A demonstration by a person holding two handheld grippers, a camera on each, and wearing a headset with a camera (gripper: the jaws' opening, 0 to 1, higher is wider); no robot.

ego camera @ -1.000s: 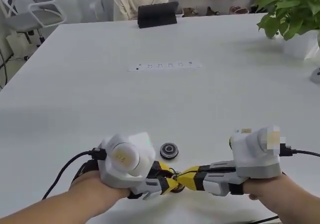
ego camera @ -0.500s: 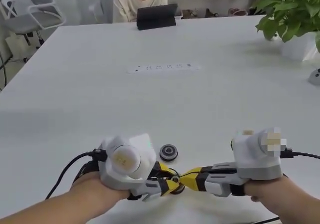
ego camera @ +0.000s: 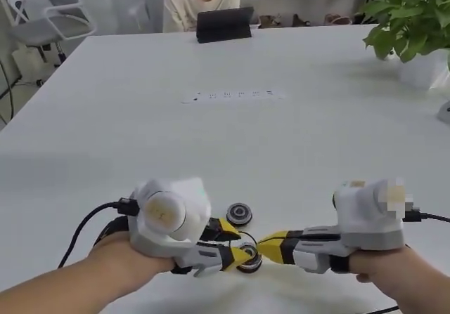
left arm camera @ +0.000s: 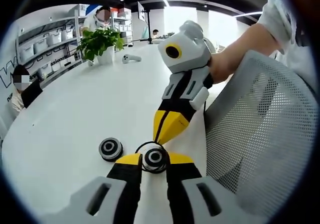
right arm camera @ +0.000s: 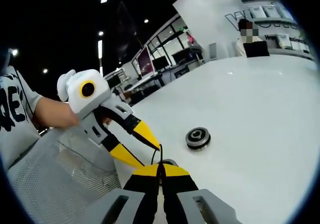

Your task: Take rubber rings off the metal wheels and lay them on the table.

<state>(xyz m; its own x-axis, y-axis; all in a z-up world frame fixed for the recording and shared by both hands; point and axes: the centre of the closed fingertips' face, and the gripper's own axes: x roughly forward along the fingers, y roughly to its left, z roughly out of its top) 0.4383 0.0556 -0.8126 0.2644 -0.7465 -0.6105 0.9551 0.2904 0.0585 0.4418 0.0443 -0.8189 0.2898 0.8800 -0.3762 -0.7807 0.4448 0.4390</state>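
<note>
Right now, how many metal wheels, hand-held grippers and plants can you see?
Metal wheels: 2, one loose wheel on the table, one held wheel.
Hand-held grippers: 2, the left hand-held gripper, the right hand-held gripper.
Plants: 1, the potted plant.
Total: 5.

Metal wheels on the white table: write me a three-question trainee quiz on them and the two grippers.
1. True or false: the left gripper clamps a wheel between its jaws.
2. The right gripper pinches: A) a cloth, B) the rubber ring, C) a screwdriver.
3. How many more wheels lie free on the table?
Key: 1 true; 2 B; 3 one, the loose wheel.
</note>
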